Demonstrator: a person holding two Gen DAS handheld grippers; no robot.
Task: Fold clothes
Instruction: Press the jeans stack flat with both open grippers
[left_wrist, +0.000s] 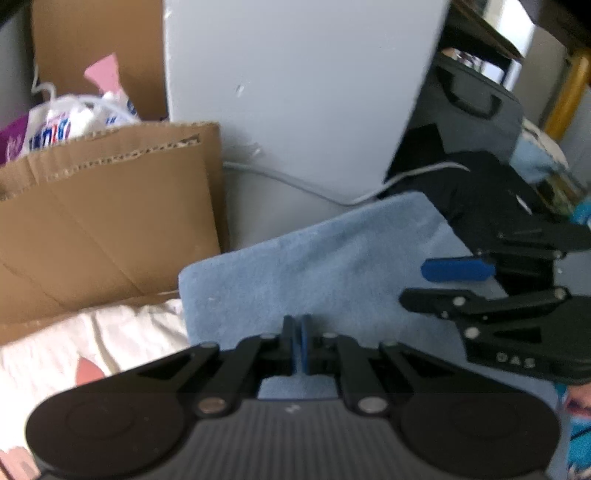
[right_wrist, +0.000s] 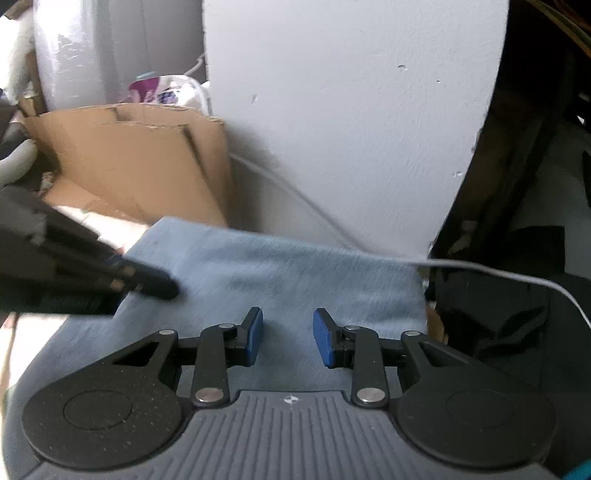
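Behind everything stands a pale grey wall panel (left_wrist: 295, 92), with a torn brown cardboard box (left_wrist: 107, 206) to its left and a thin grey cable (right_wrist: 498, 271) trailing along its foot. Dark bags and black cloth fill the far right.

Spread in front of the panel lies the light blue, soft folded cloth (left_wrist: 321, 266), its far edge close to the wall and its left corner beside the box. To its near left sits rumpled white fabric (left_wrist: 85, 343).

At the near edge of the cloth, the left gripper (left_wrist: 298, 345) has its 2 blue-padded fingers (left_wrist: 306, 345) pressed together. Whether a fold of the cloth is caught between them cannot be told; the tips sit right at the cloth's surface.

From the right side comes the right gripper (right_wrist: 288, 338), above the near right part of the cloth. Its 2 blue pads (right_wrist: 255, 338) stand apart with a clear gap, and only blue cloth shows behind that gap; nothing is pinched.
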